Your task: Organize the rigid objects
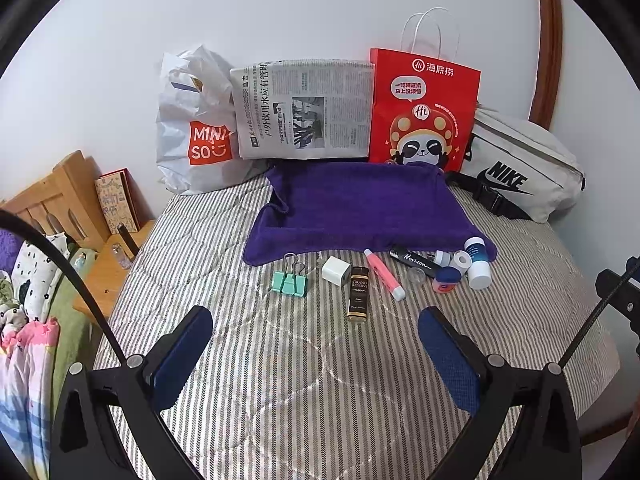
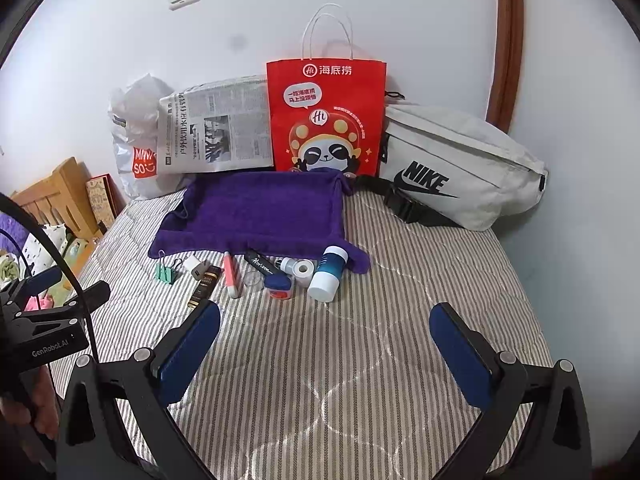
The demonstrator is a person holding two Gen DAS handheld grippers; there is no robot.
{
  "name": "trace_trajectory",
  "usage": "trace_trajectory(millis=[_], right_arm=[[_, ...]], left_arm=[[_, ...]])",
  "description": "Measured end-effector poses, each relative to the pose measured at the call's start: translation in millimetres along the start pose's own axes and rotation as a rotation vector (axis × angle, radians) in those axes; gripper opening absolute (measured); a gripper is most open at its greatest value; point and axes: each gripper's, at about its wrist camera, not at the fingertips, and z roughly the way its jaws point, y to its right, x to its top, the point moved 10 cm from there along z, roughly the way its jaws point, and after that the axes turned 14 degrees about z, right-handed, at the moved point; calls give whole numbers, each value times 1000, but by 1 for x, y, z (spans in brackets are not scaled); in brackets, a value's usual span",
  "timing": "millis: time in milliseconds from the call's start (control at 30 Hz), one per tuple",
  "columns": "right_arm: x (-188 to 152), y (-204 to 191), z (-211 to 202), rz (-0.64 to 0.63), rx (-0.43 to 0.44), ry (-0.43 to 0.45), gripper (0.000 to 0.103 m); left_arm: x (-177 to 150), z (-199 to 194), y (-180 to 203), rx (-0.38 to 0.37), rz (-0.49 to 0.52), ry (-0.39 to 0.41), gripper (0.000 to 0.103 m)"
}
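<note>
Small items lie in a row on the striped bed in front of a purple towel tray (image 1: 360, 208) (image 2: 264, 208): green binder clips (image 1: 289, 282) (image 2: 168, 273), a white charger cube (image 1: 336, 270) (image 2: 196, 266), a dark Grand Reserve bottle (image 1: 358, 294) (image 2: 206, 286), a pink tube (image 1: 384, 274) (image 2: 231, 274), a black Horizon tube (image 1: 414, 262) (image 2: 262, 264), a small blue-lidded jar (image 1: 446, 280) (image 2: 279, 286), a tape roll (image 1: 462, 261) (image 2: 304, 269) and a white-and-teal bottle (image 1: 478, 262) (image 2: 328, 274). My left gripper (image 1: 316, 352) is open and empty, short of the dark bottle. My right gripper (image 2: 326, 344) is open and empty, short of the white-and-teal bottle.
Against the wall stand a Miniso plastic bag (image 1: 196, 132), a folded newspaper (image 1: 304, 108), a red paper bag (image 1: 424, 112) (image 2: 326, 116) and a white Nike waist bag (image 1: 520, 164) (image 2: 460, 164). A wooden headboard and shelf (image 1: 68, 200) stand left of the bed, with clothes below.
</note>
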Motion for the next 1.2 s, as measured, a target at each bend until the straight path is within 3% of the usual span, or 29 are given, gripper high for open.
trace_trajectory(millis=[1200], right_arm=[[-3, 0, -1, -2, -1, 0, 103]], left_arm=[[-6, 2, 4, 13, 29, -20, 103]])
